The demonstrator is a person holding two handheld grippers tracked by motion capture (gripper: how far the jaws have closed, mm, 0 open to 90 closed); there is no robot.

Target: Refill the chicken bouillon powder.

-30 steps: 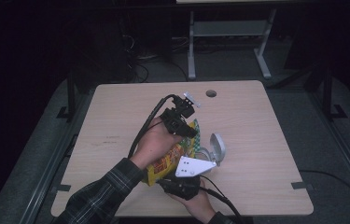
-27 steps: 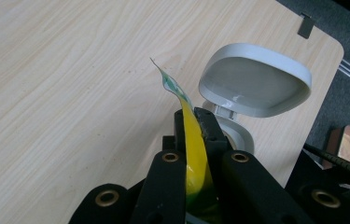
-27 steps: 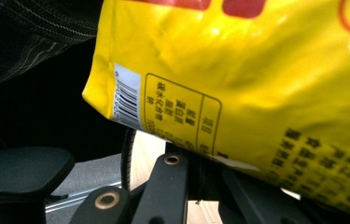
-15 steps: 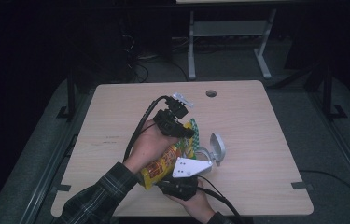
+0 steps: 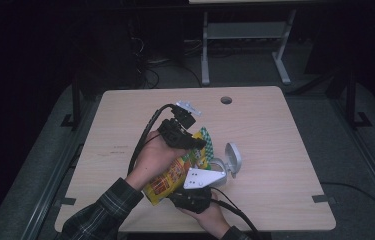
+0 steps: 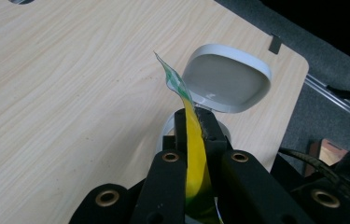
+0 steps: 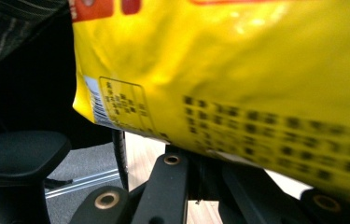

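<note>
Holding: left gripper (image 5: 201,143) jaws clamped on the yellow bag (image 5: 172,176) top edge.
Right gripper (image 5: 210,186): under the bag's lower end; jaw state unclear.
Bag axis: slanting, above the open container (image 5: 225,165).

Count at this moment:
- Light wood-grain table top (image 5: 285,150), with one round cable hole (image 5: 226,100): 1.
- Yellow crinkly plastic snack bag with green-and-white checked top edge (image 5: 175,172): 1.
- Small grey round-cornered container (image 5: 218,166), hinged lid (image 5: 232,157) standing open: 1.
- Black two-jaw hand-held grippers: 2, the left gripper (image 5: 195,142) and the right gripper (image 5: 195,195).
- Hands: 2.
- Plaid sleeve (image 5: 100,210): 1 clearly seen.
- Grey three-cornered plate (image 5: 202,177): 1.
</note>
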